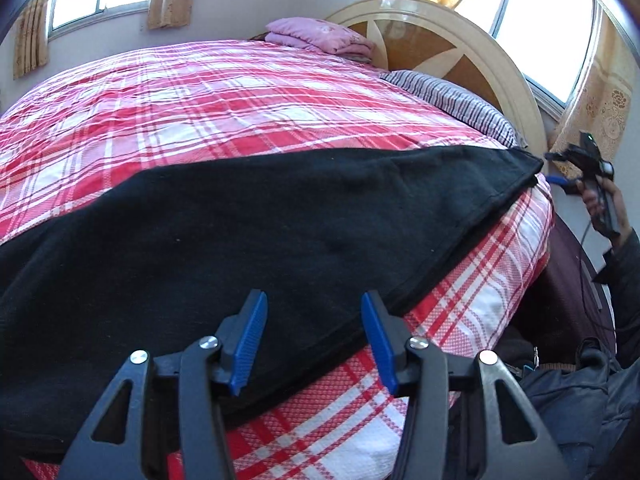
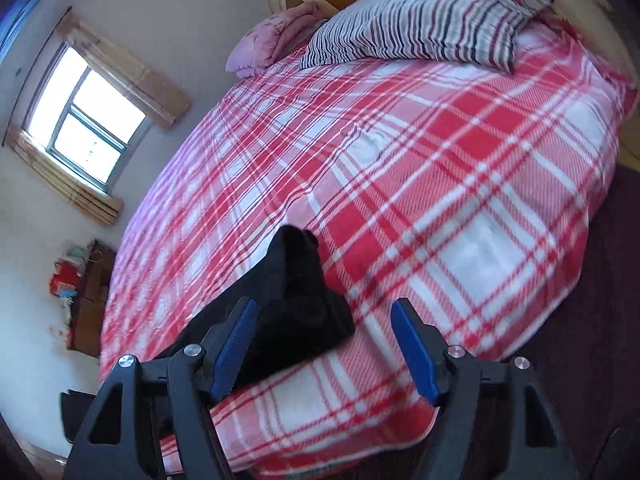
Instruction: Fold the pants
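Two open grippers, pants loose on the bed.
We hold the left gripper [image 1: 314, 342] and right gripper [image 2: 320, 346] empty; the black pants [image 1: 240, 220] lie at twelve o'clock, so a shallow pinch probably drags the plaid bedspread [image 1: 200, 92] too.

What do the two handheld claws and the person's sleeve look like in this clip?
Both the left claw and the right claw have black triangular cut-out frames, silver round pivot screws and ribbed blue pads. In the left wrist view, the right claw's black handle carries a small green light, with a thin dark cable hanging below. The sleeve is dark.
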`<act>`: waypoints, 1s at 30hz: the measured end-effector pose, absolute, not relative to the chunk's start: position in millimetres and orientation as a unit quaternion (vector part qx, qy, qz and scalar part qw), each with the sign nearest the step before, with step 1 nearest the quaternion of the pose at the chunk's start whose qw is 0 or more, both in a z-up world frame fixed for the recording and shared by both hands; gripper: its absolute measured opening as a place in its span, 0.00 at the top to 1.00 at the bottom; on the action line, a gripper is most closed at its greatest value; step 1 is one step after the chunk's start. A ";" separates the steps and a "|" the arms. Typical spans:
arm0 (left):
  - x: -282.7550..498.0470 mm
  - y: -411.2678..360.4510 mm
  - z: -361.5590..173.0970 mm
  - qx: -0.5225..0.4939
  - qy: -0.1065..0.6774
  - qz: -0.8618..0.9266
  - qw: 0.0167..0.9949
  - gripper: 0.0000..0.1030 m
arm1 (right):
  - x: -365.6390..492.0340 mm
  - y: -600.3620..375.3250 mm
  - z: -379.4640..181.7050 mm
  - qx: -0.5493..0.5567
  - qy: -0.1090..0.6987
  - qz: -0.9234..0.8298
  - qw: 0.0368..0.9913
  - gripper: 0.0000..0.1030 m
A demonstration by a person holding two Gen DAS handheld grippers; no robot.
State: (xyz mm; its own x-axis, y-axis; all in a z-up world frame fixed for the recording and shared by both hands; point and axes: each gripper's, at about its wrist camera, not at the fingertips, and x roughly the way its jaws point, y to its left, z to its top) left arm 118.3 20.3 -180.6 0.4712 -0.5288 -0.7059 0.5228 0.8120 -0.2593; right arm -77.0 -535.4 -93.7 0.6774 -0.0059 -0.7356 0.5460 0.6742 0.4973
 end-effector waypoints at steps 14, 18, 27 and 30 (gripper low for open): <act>122.9 25.5 -187.7 -0.013 0.411 -0.304 0.859 0.49 | 24.5 -504.7 -51.2 0.293 0.330 -0.131 0.888 0.94; 121.5 26.5 -188.6 -0.016 0.408 -0.303 0.861 0.49 | 20.7 -484.9 -19.9 0.255 0.274 -0.095 0.923 0.94; 122.2 27.4 -189.5 -0.017 0.408 -0.309 0.859 0.49 | -39.7 -530.1 -127.8 0.307 0.384 -0.179 0.852 0.93; 121.5 25.0 -188.5 -0.009 0.411 -0.307 0.859 0.49 | -60.2 -539.5 -129.1 0.339 0.362 -0.173 0.851 0.74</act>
State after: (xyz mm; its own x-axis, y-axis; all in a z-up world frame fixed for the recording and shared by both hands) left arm 121.5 25.0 -188.5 0.4742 -0.5348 -0.6993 0.5193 0.8114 -0.2684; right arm -60.2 -539.5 -129.1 0.6777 -0.0489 -0.7338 0.5407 0.7095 0.4521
